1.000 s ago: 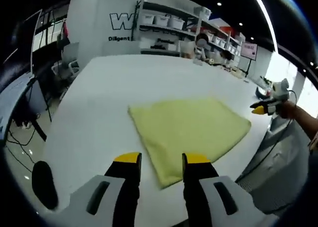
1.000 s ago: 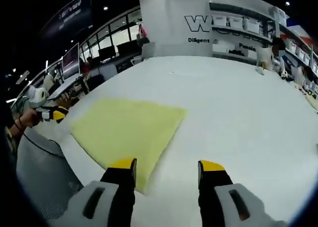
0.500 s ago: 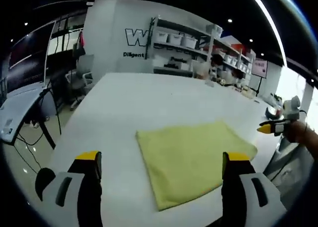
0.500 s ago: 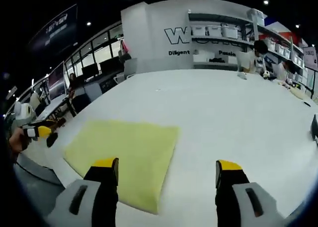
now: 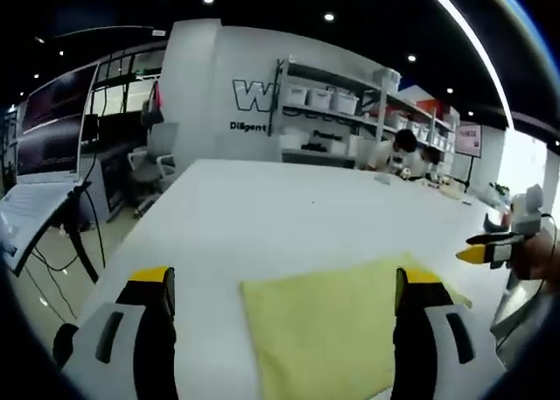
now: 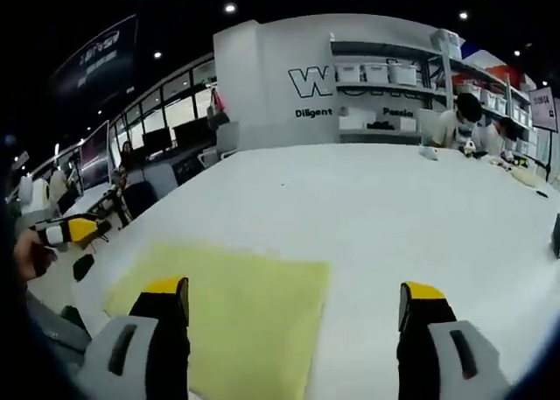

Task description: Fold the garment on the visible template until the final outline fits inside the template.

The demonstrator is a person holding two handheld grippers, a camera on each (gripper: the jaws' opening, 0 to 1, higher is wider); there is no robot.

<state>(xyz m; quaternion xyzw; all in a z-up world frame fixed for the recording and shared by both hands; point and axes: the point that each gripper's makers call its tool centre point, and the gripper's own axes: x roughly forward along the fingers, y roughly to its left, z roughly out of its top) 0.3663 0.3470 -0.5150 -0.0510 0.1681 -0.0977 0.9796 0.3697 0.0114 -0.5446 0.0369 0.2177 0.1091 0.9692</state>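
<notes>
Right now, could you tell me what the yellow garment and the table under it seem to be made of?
The garment looks like soft matte fabric, perhaps cotton or fleece: it lies limp and flat in a folded rectangle, without shine. The table seems a smooth, hard white surface, possibly laminate or a fitted cover; its even, seamless look leaves that open.

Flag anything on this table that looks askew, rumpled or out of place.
Nothing stands out. The folded yellow cloth garment lies flat on the white table as a neat rectangle with straight edges. Both the left gripper and the right gripper are open and apart from it.
</notes>
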